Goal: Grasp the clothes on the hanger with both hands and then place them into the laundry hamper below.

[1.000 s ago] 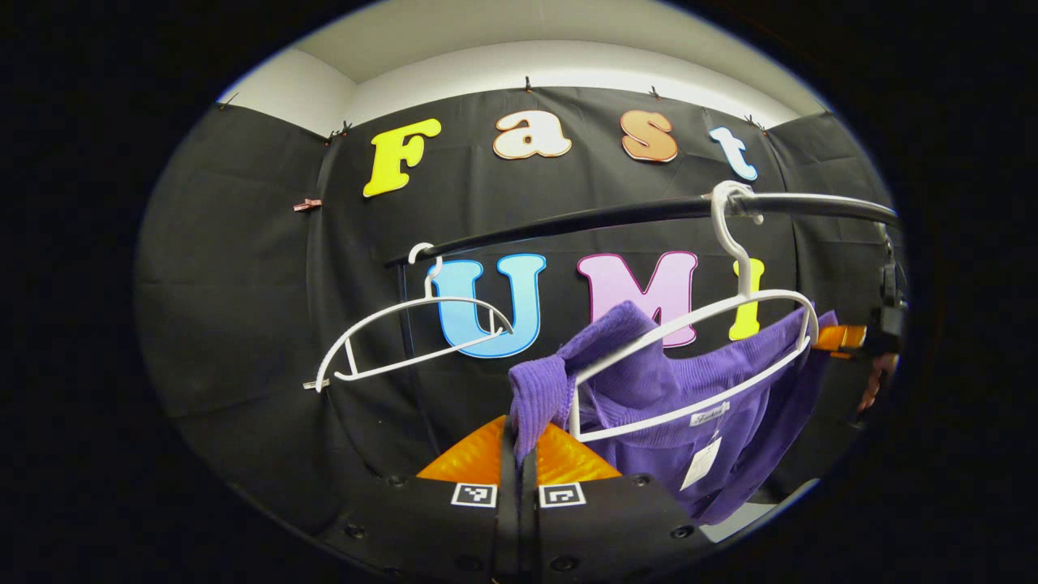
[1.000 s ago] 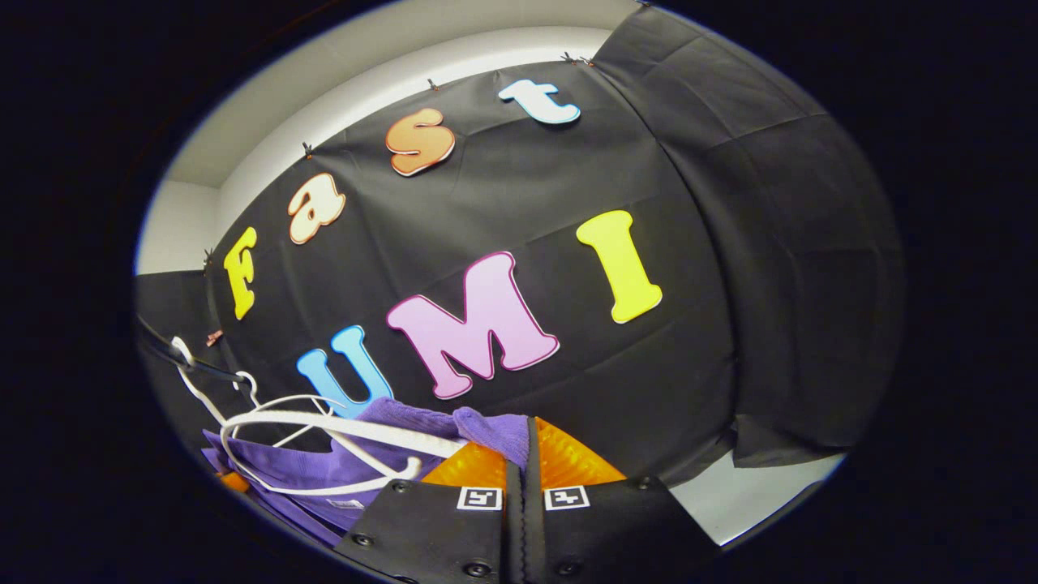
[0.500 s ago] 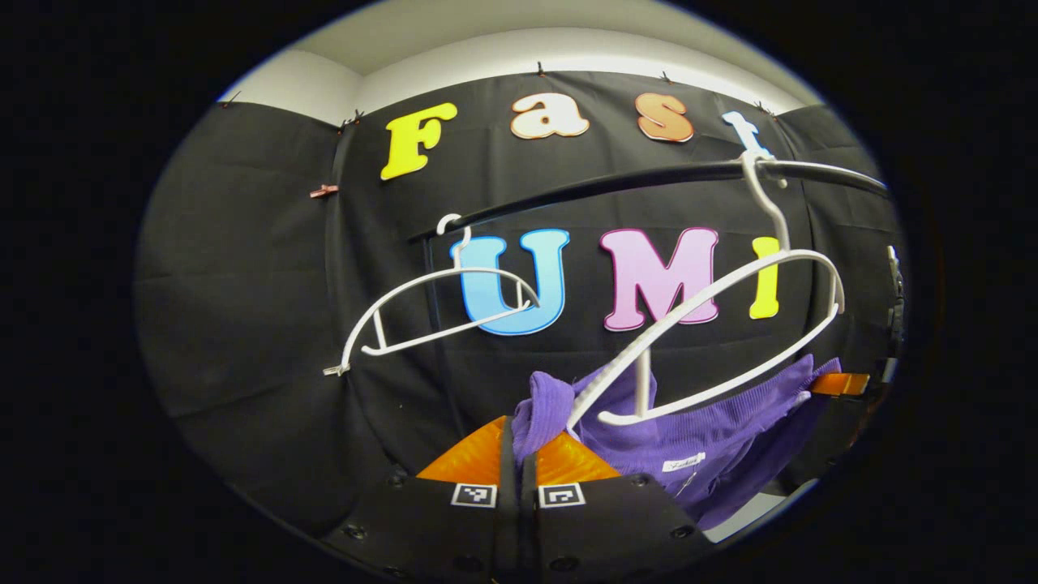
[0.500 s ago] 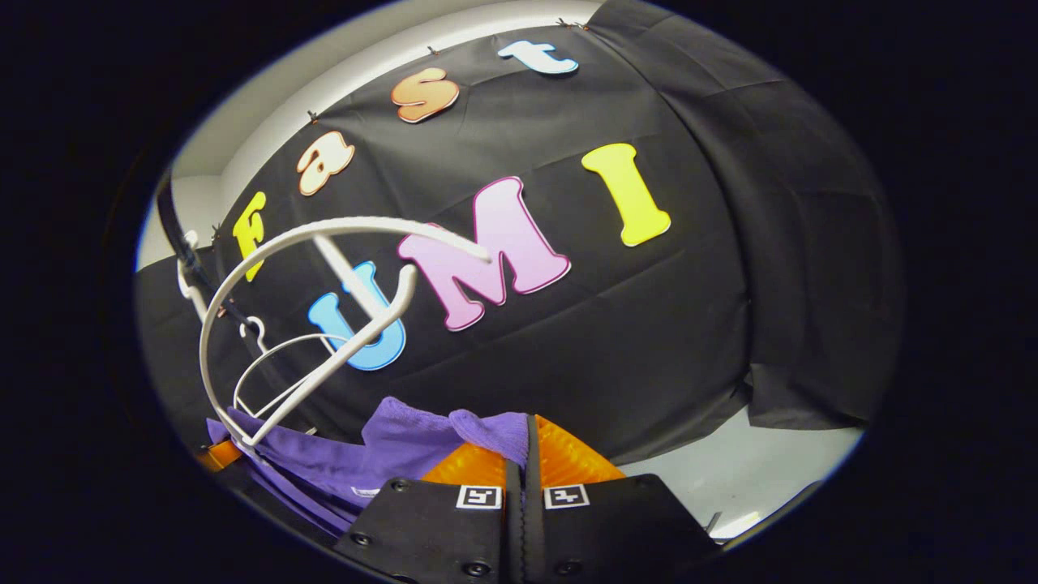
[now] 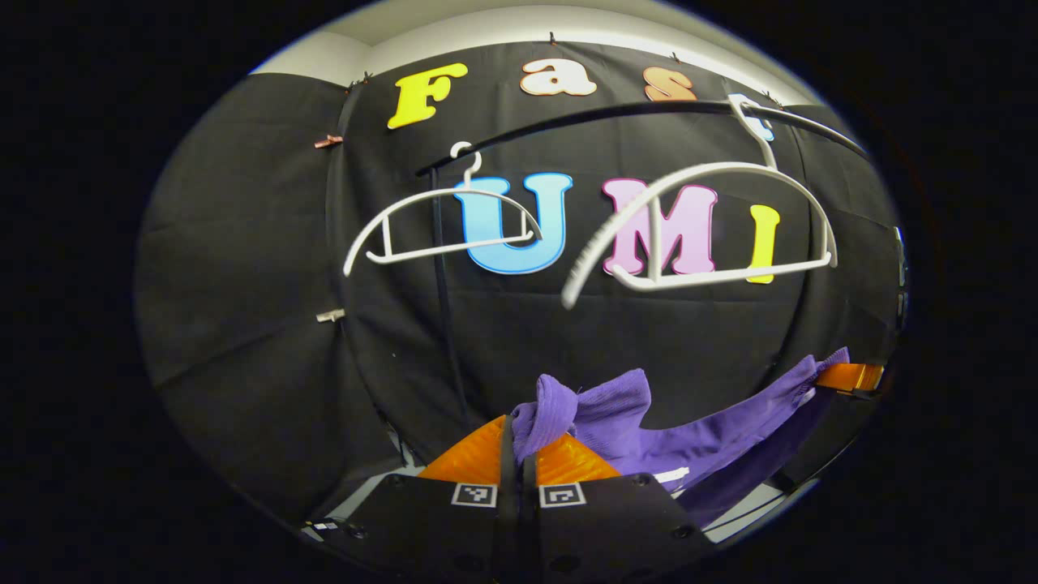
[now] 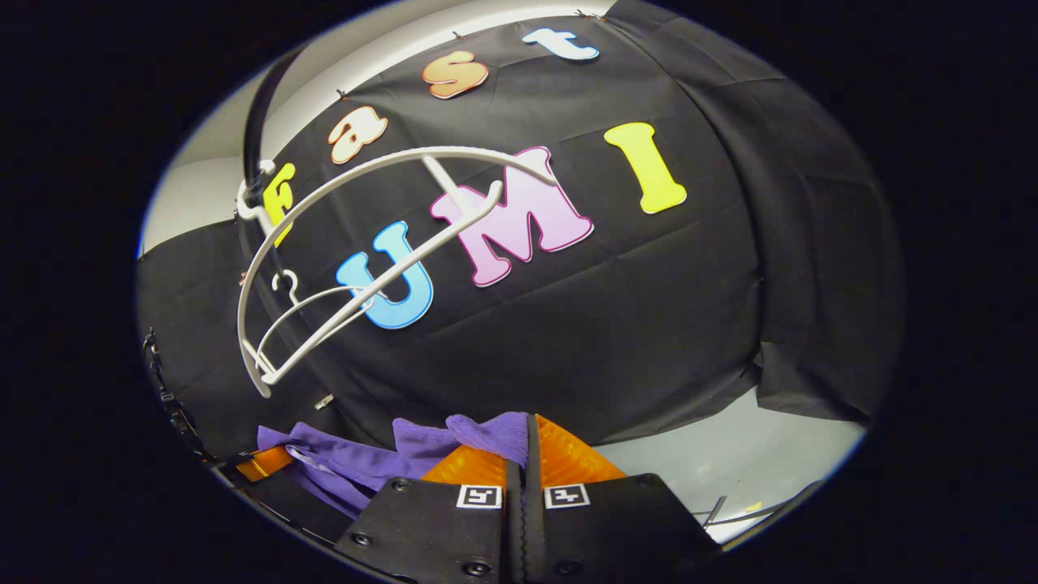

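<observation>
I see the purple top (image 5: 649,434) hanging between my two grippers, below the bare white hanger (image 5: 705,227). My left gripper (image 5: 519,454) and right gripper (image 6: 527,446) each pinch it tight.

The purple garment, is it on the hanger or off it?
Off. The purple garment hangs below the bare white hanger, stretched between both hand-held grippers, left and right.

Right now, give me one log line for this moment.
left gripper: shut on purple garment | right gripper: shut on it | hanger: bare on rail | hamper: unseen
</observation>
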### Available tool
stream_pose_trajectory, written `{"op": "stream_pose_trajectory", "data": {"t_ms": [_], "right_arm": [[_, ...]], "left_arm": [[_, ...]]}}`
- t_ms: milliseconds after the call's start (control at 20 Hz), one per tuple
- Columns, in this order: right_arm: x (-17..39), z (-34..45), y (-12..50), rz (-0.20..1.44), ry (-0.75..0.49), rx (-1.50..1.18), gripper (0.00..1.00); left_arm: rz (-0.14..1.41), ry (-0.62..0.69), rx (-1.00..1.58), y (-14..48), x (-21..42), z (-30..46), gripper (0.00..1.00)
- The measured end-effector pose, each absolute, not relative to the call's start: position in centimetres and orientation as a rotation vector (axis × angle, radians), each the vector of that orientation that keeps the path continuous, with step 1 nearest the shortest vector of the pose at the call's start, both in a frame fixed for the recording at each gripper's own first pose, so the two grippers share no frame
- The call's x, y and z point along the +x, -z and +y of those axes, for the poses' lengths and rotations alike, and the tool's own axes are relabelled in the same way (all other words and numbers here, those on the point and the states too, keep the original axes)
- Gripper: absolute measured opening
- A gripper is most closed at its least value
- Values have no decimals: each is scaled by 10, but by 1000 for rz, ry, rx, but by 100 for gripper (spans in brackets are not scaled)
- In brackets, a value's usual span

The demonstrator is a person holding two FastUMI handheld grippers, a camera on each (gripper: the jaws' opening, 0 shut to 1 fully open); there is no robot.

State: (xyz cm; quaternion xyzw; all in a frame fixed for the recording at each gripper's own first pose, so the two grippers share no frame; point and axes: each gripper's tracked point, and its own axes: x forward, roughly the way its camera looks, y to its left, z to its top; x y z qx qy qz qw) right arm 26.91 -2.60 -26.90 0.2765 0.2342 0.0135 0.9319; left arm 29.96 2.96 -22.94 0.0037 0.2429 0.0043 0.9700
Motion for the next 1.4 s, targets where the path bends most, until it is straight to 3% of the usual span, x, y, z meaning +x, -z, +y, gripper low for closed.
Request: {"op": "stream_pose_trajectory", "data": {"t_ms": [150, 400, 600, 650, 700, 1400], "right_arm": [[253, -6, 256, 480, -67, 559, 8], [238, 19, 222, 451, -114, 549, 5], [226, 30, 235, 495, -118, 535, 5], [224, 30, 244, 511, -114, 528, 8], [220, 30, 255, 528, -111, 518, 5], [138, 8, 458, 949, -3, 278, 5]], "left_arm": [[505, 68, -15, 232, 287, -3, 5], [465, 234, -43, 206, 271, -70, 5], [494, 292, -72, 222, 267, -95, 5], [511, 296, -85, 231, 266, -98, 5], [532, 299, -98, 242, 264, -101, 5], [960, 281, -31, 451, 199, -100, 5]]}}
